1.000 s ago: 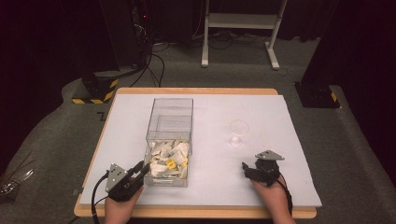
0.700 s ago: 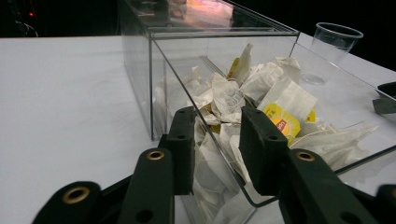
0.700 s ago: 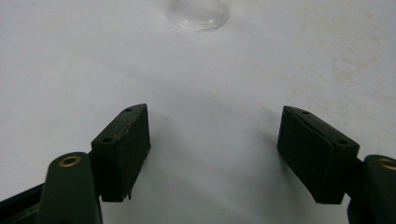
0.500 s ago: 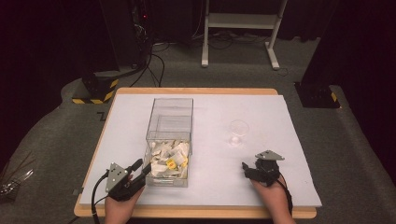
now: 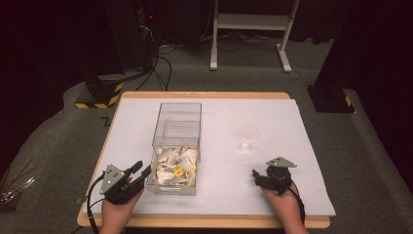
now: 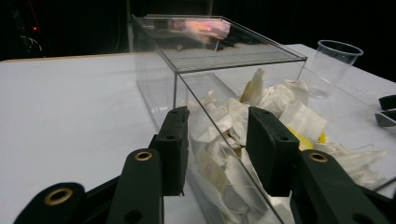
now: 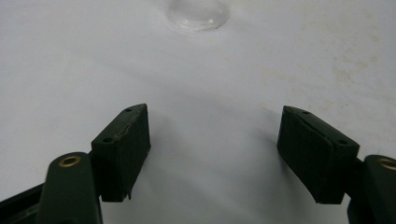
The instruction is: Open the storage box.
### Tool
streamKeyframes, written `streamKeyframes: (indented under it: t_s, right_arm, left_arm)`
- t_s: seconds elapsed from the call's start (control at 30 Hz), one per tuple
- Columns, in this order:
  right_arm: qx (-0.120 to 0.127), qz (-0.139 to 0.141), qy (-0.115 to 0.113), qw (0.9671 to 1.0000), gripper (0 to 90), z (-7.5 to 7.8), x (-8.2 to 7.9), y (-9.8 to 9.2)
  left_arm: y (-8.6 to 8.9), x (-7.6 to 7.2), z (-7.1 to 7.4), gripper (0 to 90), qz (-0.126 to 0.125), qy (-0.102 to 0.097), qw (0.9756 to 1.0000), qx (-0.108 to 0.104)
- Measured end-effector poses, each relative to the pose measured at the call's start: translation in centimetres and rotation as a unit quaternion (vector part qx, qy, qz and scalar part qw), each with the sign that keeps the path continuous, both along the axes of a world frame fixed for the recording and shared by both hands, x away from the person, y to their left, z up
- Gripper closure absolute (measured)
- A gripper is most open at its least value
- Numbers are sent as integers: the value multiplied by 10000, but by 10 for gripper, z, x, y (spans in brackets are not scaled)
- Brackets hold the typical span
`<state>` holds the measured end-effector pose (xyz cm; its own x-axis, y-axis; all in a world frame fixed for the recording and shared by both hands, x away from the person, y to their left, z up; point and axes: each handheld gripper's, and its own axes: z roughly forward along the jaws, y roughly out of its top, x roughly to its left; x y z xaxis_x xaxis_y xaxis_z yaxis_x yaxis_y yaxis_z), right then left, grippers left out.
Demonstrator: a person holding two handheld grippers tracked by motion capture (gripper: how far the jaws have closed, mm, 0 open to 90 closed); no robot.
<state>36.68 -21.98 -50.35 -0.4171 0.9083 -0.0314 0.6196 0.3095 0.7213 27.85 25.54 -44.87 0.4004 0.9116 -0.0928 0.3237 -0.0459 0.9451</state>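
High view: the clear plastic box (image 5: 176,146) stands left of centre on the white worktop (image 5: 292,126), its long side running away from the person. Its near end is packed with crumpled white wrappers (image 5: 170,163), with a yellow piece (image 5: 179,171) among them; the far end is covered by a clear lid.

The left claw (image 5: 141,171) sits just beside the box's near left corner, pointing at it. Its jaws have just been opening. In the left gripper view they stand partly apart on either side of the box's near left wall (image 6: 201,116), with a gap between each pad and the plastic, so nothing is gripped.

The right claw (image 5: 255,176) rests low over the worktop, well apart from the box on its right. In the right gripper view its jaws are spread wide with bare white surface between them.

A clear plastic cup (image 5: 249,139) stands upright beyond the right claw, between it and the far edge, apart from the box. Its base (image 7: 198,14) shows ahead of the right jaws.
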Motion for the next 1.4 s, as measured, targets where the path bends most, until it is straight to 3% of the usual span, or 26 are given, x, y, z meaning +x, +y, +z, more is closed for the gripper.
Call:
streamKeyframes:
  t_s: [0.3,0.43,0.53,0.67,0.87,1.0,1.2,1.4]
  right_arm:
    - [5,-2,2,10000,253,0,0,0]
    - [4,-2,2,10000,254,0,0,0]
    - [9,-4,4,10000,254,0,0,0]
    - [14,-7,3,10000,254,0,0,0]
    - [25,14,-10,10000,263,0,0,-1]
    - [26,40,-7,10000,281,0,0,0]
    - [4,95,-26,10000,298,1,0,0]
    - [-7,130,-37,9999,319,2,-2,1]
  left_arm:
    - [16,19,-3,599,192,93,9994,288]
    - [25,29,-14,593,270,264,9984,425]
    - [31,34,-25,572,308,505,9972,466]
    - [33,38,-39,542,326,803,9933,759]
    - [34,42,-50,509,394,1012,9883,1072]
    - [35,43,-55,475,370,1117,9862,1164]
    - [35,45,-57,419,366,1209,9854,1141]
    - [34,53,-59,342,277,1598,9789,1247]
